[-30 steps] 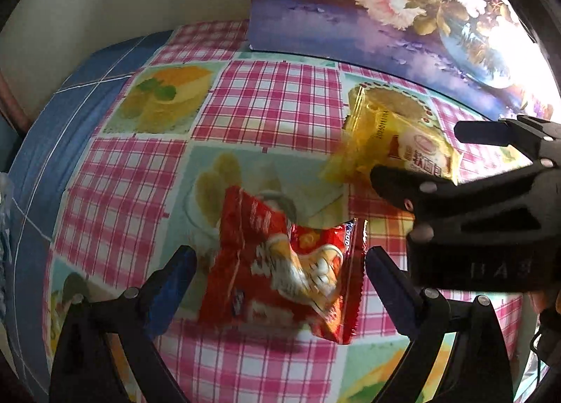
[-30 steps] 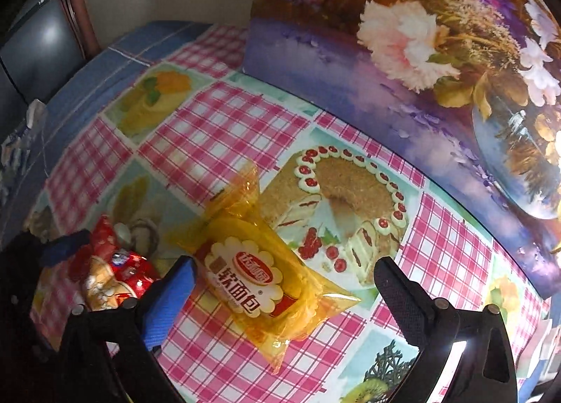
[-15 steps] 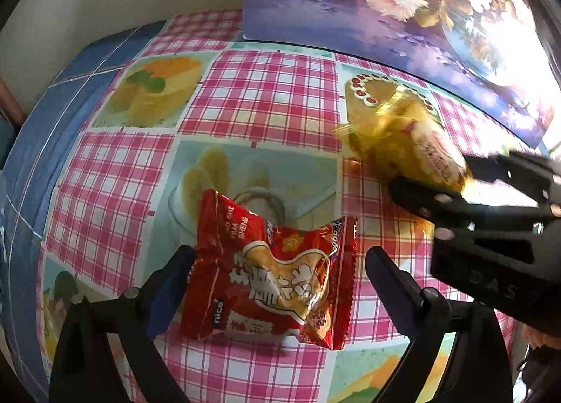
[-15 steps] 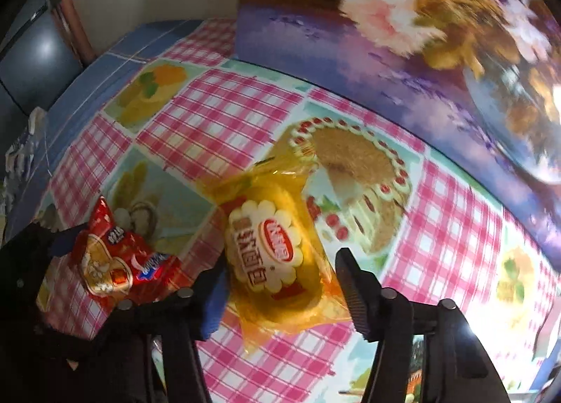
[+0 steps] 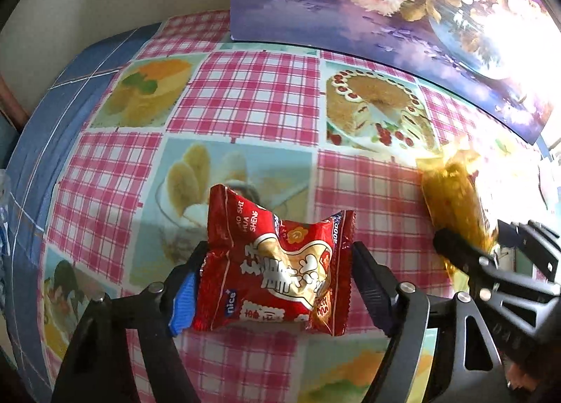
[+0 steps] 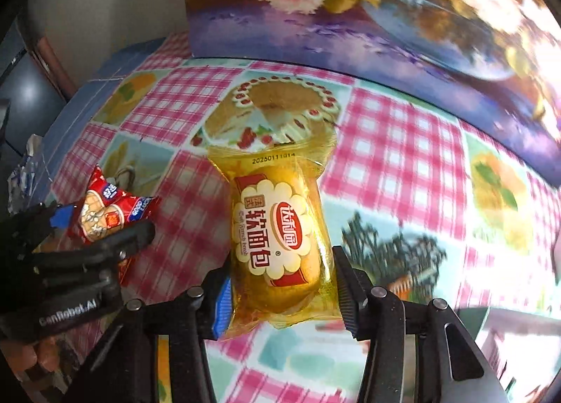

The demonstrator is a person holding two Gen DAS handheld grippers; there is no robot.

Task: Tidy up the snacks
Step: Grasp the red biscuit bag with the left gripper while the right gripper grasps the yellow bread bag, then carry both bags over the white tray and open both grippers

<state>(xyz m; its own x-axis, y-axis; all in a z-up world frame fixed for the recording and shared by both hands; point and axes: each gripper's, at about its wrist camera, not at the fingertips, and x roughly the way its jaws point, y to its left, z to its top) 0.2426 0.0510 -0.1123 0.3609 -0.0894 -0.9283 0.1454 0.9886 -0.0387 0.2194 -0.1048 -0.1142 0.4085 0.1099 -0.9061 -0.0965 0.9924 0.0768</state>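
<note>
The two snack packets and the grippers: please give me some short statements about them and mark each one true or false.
1. The red packet sits between the fingers of the left gripper. True.
2. The yellow bread packet is in the left gripper. False: it is between the fingers of the right gripper.
3. The tablecloth is plain white. False: it has pink checks and food pictures.
4. A flower picture stands behind the table. True.

You are in a home: a food-print checked tablecloth (image 5: 259, 101) covers the surface, a flower painting (image 5: 385, 0) behind.
</note>
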